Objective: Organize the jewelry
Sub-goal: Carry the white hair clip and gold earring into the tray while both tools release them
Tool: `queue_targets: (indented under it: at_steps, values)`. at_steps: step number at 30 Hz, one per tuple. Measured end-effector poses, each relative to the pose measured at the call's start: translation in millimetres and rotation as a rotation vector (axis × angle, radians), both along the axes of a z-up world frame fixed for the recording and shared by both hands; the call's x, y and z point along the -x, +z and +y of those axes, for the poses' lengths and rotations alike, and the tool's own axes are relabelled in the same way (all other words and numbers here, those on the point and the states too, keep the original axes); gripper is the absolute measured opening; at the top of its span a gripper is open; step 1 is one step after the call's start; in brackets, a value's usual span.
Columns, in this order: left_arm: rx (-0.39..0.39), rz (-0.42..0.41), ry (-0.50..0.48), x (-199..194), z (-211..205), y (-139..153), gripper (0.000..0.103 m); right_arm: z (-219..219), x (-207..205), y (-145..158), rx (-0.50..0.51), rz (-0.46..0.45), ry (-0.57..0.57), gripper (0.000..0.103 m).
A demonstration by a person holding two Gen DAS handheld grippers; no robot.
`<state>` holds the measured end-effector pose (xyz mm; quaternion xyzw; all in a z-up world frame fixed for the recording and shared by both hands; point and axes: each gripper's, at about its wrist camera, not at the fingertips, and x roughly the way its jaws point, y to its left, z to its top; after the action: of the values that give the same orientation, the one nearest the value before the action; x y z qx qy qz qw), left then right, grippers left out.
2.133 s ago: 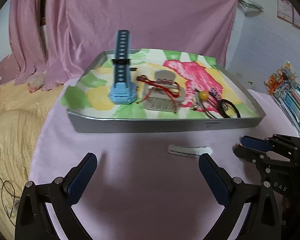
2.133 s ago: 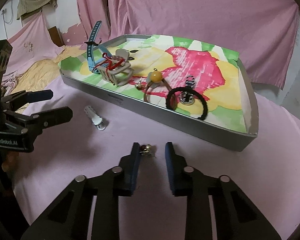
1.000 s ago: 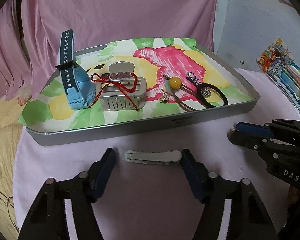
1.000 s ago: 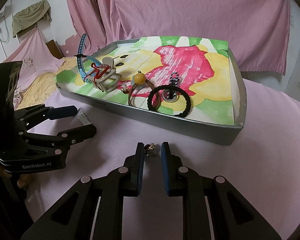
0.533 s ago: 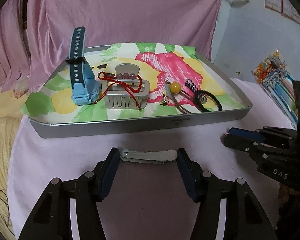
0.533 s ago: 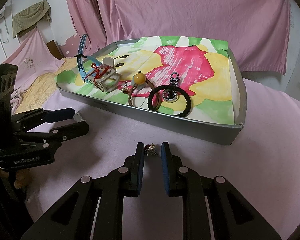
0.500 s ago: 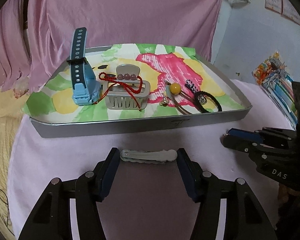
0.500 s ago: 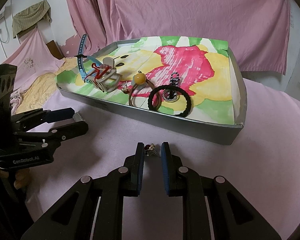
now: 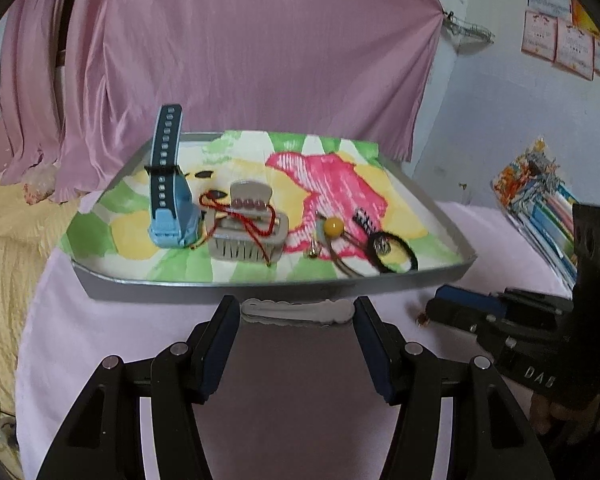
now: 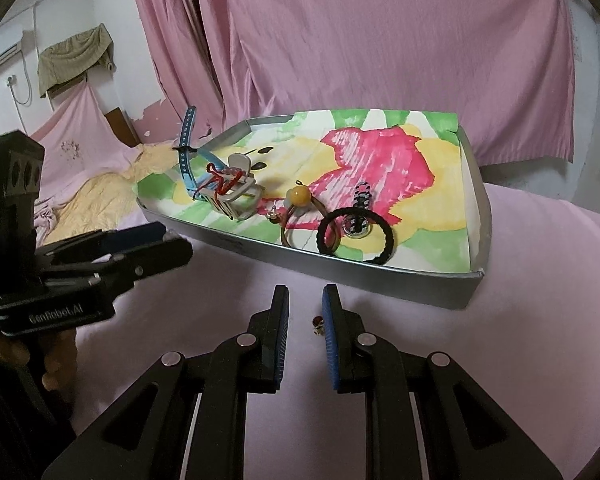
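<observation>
White hair clip (image 9: 300, 313), clamped end to end in the left gripper (image 9: 296, 307), had risen off the pink cloth (image 9: 300, 408) to the tray's (image 9: 160, 289) near wall, ready to go in; the right gripper (image 10: 305, 300) stood apart around the small earring (image 10: 318, 324), not pinching it

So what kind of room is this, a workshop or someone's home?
Most likely a home, probably a bedroom. Pink fabric drapes cover the walls, a rumpled yellow blanket lies beside the pink-covered surface, and the shallow grey tray with a painted paper liner holds hair ties and a watch.
</observation>
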<state>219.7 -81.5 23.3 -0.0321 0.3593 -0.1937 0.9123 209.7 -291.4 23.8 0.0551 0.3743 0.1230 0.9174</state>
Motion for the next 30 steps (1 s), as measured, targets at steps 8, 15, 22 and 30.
queue_targets:
  at_steps: [8, 15, 22, 30]
  values:
    - [0.012, 0.002, 0.001, -1, 1, 1, 0.056, -7, 2, 0, 0.003, 0.001, -0.026, 0.015]
    - [0.014, 0.007, 0.0, 0, -2, -2, 0.056, -12, 2, -2, -0.004, 0.011, -0.03, 0.015]
    - [0.018, 0.019, -0.002, 0, -1, -5, 0.056, 3, -8, -12, 0.053, 0.086, 0.011, 0.015]
    - [0.025, 0.027, 0.007, -2, 3, -8, 0.056, 11, -12, -14, 0.103, 0.108, 0.02, 0.015]
